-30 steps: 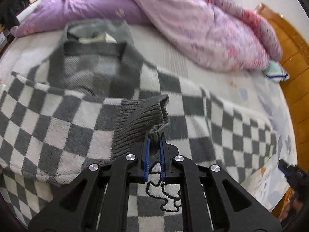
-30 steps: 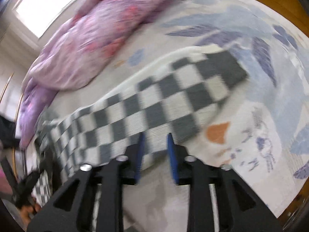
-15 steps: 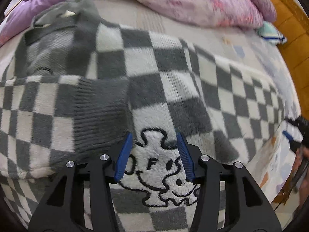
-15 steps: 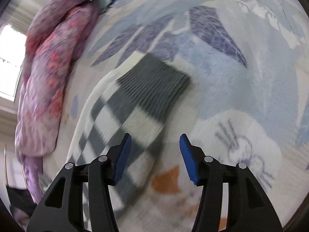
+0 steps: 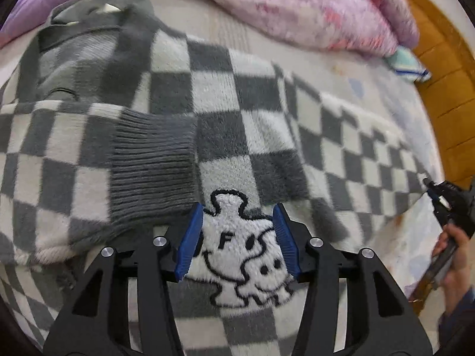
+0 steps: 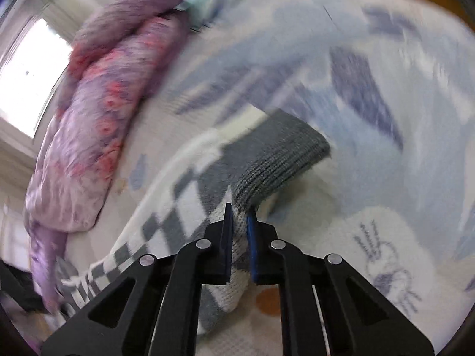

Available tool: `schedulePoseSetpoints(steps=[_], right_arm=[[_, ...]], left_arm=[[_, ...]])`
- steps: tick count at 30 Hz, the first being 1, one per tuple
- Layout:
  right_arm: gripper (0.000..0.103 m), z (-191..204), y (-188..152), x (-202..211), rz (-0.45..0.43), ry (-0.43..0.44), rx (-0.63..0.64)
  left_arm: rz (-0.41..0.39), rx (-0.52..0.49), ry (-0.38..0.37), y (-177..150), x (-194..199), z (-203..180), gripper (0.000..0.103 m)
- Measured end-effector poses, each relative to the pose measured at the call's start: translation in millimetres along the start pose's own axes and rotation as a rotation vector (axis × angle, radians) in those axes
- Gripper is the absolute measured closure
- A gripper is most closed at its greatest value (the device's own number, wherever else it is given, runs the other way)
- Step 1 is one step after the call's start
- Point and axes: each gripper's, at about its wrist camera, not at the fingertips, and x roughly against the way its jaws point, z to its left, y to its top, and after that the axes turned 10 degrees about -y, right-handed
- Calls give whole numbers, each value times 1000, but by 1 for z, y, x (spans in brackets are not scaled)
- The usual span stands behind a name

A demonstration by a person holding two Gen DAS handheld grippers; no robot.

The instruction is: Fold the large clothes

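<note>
Presently: checkered sweater (image 5: 243, 109) spread flat across the bed (image 5: 394, 95), one ribbed cuff (image 5: 154, 160) folded onto its chest. Right gripper (image 6: 240, 231), jaws pinched shut on the other sleeve (image 6: 207, 184) just behind its grey cuff (image 6: 282, 154), near the bed's wooden edge; the sleeve's long axis runs from the jaws back toward the body. Left gripper (image 5: 237, 237): jaws wide apart, empty, over the embroidered patch (image 5: 237, 255); no containers.

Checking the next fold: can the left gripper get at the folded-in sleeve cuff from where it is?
Probably yes. The left gripper is open over the sweater, and the cuff lies uncovered just left of its fingers.
</note>
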Motion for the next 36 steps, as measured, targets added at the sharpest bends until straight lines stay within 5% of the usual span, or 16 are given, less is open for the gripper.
schedulePoseSetpoints(steps=[6, 10, 15, 20, 24, 28, 32, 36], right_arm=[[95, 99, -37, 103, -195, 79, 280], [95, 176, -86, 149, -207, 214, 411], [95, 274, -181, 182, -112, 423, 502], [95, 364, -303, 183, 4, 517, 644], [95, 410, -392, 162, 109, 528, 747], [91, 440, -473, 121, 223, 432, 865], [80, 440, -510, 91, 363, 311, 932], [67, 418, -484, 118, 395, 415, 951]], left_arm=[[-142, 49, 12, 0, 79, 33, 35], [-188, 130, 99, -1, 132, 91, 34], [-271, 257, 163, -9, 203, 178, 34], [-300, 317, 208, -26, 255, 249, 34], [-301, 334, 225, -41, 280, 289, 34], [-300, 356, 229, -52, 288, 312, 34], [-299, 391, 211, -56, 294, 325, 32], [-325, 374, 171, -52, 298, 317, 29]])
